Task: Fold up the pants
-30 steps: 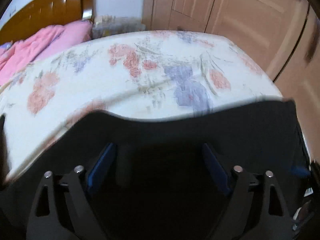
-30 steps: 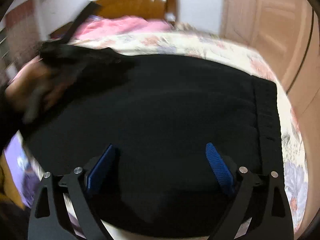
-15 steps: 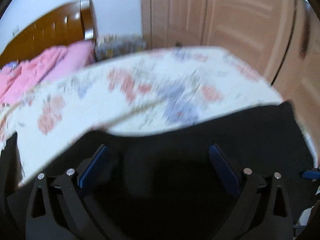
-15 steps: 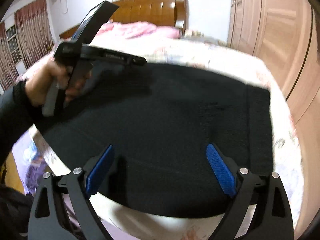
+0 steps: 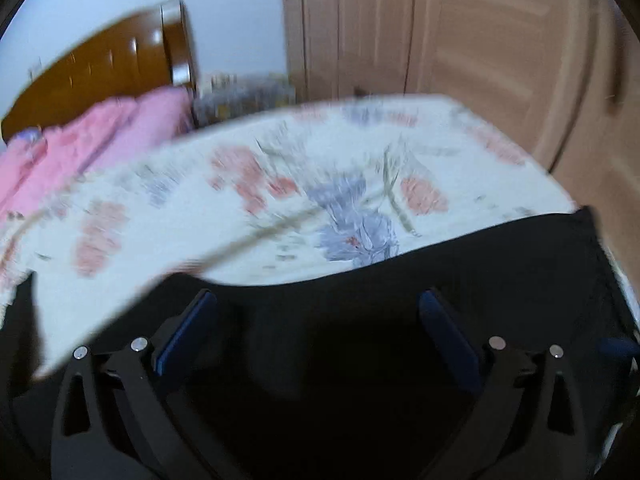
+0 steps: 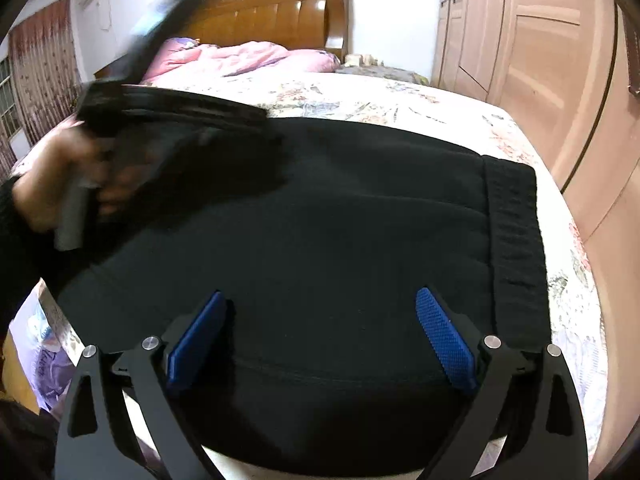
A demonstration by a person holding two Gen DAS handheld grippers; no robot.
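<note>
The black pants (image 6: pixel 340 232) lie folded flat on the floral bedsheet (image 6: pixel 360 96), ribbed waistband (image 6: pixel 516 232) at the right. My right gripper (image 6: pixel 320 316) is open and empty, hovering over the near part of the pants. My left gripper (image 5: pixel 316 320) is open and empty above the pants' far edge (image 5: pixel 480 264); it shows blurred in the right wrist view (image 6: pixel 172 120), held by a hand at the left.
A pink quilt (image 6: pixel 240 56) and a wooden headboard (image 6: pixel 276 12) are at the far end of the bed. Wooden wardrobe doors (image 6: pixel 560 60) stand to the right. The bed's front edge is just below the pants.
Both grippers have lifted up and away from the pants. The left gripper is moving, blurred; the pants stay flat on the bed.
</note>
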